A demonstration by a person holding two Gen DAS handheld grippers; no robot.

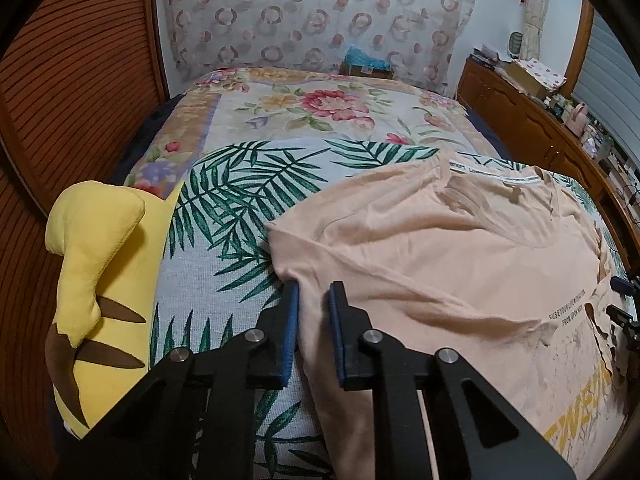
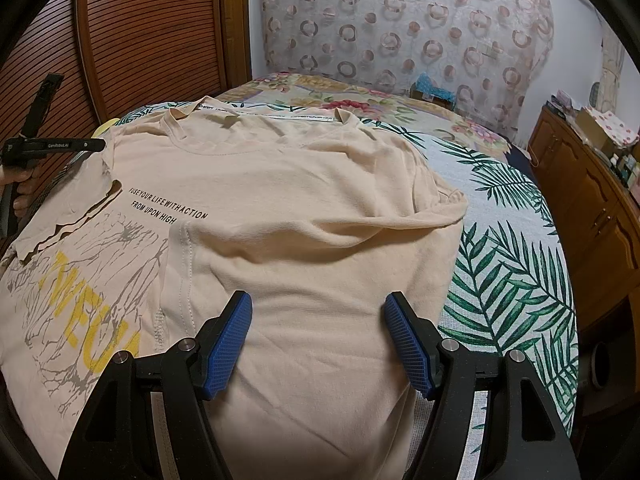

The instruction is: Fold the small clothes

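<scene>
Leaf-print bed (image 1: 224,216) is carrying the tee (image 1: 440,248), its left edge sitting pinched in the left tool (image 1: 314,300), while the right tool (image 2: 318,312) is hovering wide over its right half.

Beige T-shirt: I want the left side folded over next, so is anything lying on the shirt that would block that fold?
Nothing visible does. The beige T-shirt lies bare on the leaf-print blanket; the yellow plush toy sits off its left edge, apart from it. The right tool is open above the shirt.
</scene>
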